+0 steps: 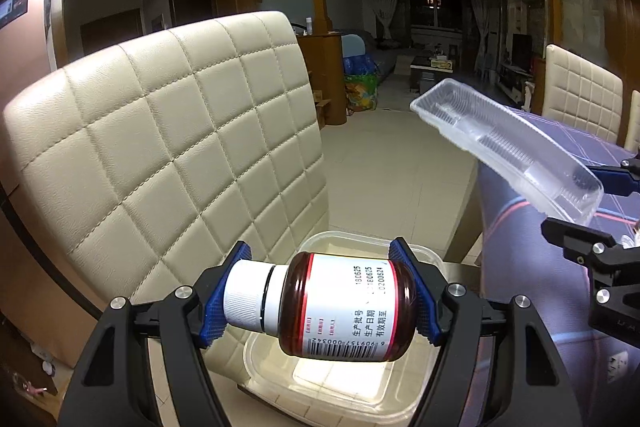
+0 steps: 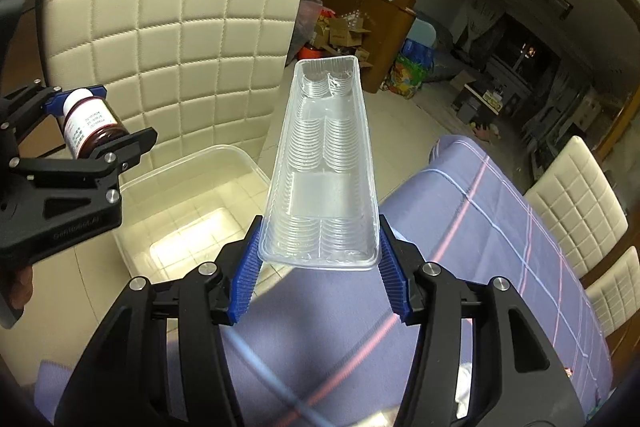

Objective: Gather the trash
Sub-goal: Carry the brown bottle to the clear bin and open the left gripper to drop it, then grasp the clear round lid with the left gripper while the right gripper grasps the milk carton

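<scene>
My left gripper (image 1: 320, 295) is shut on a brown medicine bottle (image 1: 340, 307) with a white cap and white label. It holds the bottle sideways above a clear plastic bin (image 1: 360, 391) that stands on a cream quilted chair. In the right wrist view the bottle (image 2: 90, 125) hangs above the bin (image 2: 188, 203). My right gripper (image 2: 320, 263) is shut on the near end of a long clear plastic tray (image 2: 328, 167). The tray juts forward over the table edge and the bin's right side. The tray (image 1: 508, 143) also shows in the left wrist view.
The cream quilted chair (image 1: 160, 155) backs the bin. A table with a purple striped cloth (image 2: 500, 251) lies to the right, with two more cream chairs (image 2: 580, 203) beyond it. Tiled floor and boxes lie farther back.
</scene>
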A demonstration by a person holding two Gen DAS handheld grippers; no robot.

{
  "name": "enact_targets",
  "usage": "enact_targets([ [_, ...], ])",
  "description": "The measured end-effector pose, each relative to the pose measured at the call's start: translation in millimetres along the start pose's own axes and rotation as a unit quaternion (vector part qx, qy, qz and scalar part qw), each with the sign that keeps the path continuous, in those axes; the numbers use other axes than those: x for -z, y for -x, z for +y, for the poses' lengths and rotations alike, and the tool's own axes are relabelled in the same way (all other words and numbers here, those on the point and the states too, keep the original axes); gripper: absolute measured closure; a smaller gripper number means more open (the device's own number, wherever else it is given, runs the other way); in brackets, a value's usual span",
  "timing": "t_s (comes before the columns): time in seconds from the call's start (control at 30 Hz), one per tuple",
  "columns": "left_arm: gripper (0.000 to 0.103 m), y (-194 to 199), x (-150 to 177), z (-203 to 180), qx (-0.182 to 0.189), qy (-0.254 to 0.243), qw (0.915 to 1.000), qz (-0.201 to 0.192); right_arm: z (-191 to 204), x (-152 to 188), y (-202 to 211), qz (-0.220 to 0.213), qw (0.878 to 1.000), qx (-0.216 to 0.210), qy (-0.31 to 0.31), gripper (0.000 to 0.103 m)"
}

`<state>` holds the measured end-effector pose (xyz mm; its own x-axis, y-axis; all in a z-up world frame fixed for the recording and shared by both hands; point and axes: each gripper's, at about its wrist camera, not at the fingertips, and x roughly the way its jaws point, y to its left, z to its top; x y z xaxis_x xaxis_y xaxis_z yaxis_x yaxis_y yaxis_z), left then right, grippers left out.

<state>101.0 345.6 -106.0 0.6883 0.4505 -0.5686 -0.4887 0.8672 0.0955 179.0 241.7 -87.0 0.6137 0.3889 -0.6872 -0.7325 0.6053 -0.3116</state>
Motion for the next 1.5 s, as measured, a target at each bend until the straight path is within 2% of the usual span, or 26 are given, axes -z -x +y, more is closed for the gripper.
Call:
enact_targets([
  [0.2,0.033,-25,-5,9,-0.025,0.007,0.9996,0.008,8,-15,-17,0.014,1.000,0.000,0.004,0.046],
  [0.23,0.033,-29,-5,10,-0.029,0.006,0.9995,0.010,9,-16,-18,0.017,1.000,0.002,0.007,0.039],
  [0.3,0.019,-34,-5,10,-0.038,0.002,0.9991,0.019,11,-16,-15,0.009,1.000,0.020,0.012,0.028],
  [0.33,0.017,-36,-5,10,-0.042,-0.001,0.9989,0.024,11,-15,-12,0.003,1.000,0.026,0.015,0.026],
  [0.43,0.016,-36,-5,6,-0.045,-0.011,0.9987,0.022,10,-12,-5,-0.003,0.999,0.034,0.021,0.026],
  [0.7,0.013,-37,-1,-5,-0.027,-0.020,0.9989,0.034,-6,0,1,0.002,0.999,0.051,0.013,0.023],
  [1.03,0.013,-36,2,-15,-0.020,-0.023,0.9987,0.041,-26,14,6,0.005,0.999,0.047,-0.014,0.022],
  [1.33,0.013,-7,-7,-25,0.000,-0.027,0.9994,0.020,-50,31,38,-0.004,0.998,0.048,-0.050,0.022],
  [1.5,0.013,23,-11,-43,0.035,-0.038,0.9987,0.005,-74,57,70,-0.012,0.995,0.059,-0.073,0.022],
])
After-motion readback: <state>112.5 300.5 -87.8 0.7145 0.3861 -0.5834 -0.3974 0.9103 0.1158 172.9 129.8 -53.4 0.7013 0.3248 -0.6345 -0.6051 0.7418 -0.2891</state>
